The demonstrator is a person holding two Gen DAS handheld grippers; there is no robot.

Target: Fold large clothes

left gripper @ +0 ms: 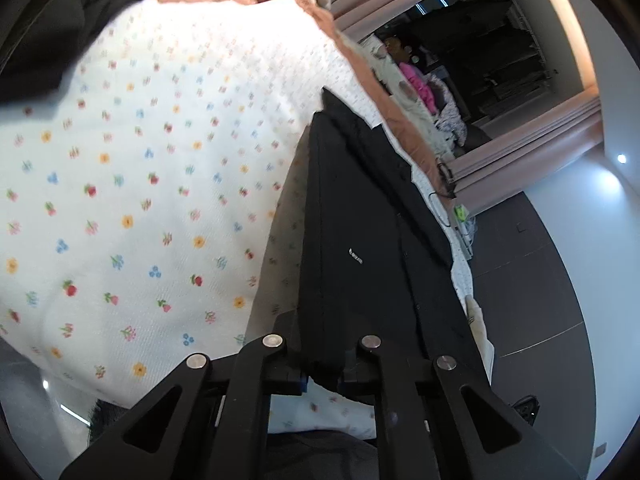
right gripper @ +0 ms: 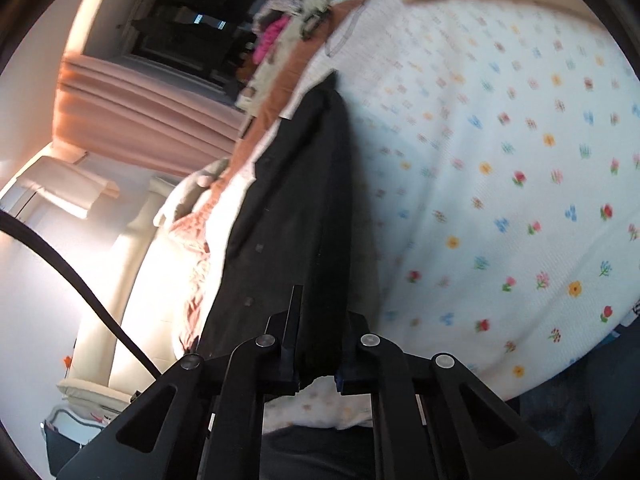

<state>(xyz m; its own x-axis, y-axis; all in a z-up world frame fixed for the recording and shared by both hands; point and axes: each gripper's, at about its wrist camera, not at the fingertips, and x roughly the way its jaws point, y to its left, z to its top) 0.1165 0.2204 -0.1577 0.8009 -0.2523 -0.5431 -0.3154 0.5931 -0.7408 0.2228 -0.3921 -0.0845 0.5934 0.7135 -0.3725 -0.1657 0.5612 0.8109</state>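
A large black garment (left gripper: 352, 216) with a small white logo lies stretched across a bed with a white flowered sheet (left gripper: 140, 160). In the left wrist view my left gripper (left gripper: 320, 364) is shut on the garment's near edge, with the cloth pinched between its pads. The same black garment (right gripper: 296, 208) runs away from my right gripper (right gripper: 318, 360) in the right wrist view, where the jaws are shut on its near edge and the cloth is lifted taut above the flowered sheet (right gripper: 500, 168). Small buttons show along the garment's left side there.
An orange-brown blanket (left gripper: 360, 64) edges the bed's far side. Beyond it are a heap of pink and pale clothes (left gripper: 420, 88), pink curtains (left gripper: 532, 148) and a dark window. A black cable (right gripper: 80, 276) crosses the right wrist view's left. More dark cloth (left gripper: 48, 40) lies at upper left.
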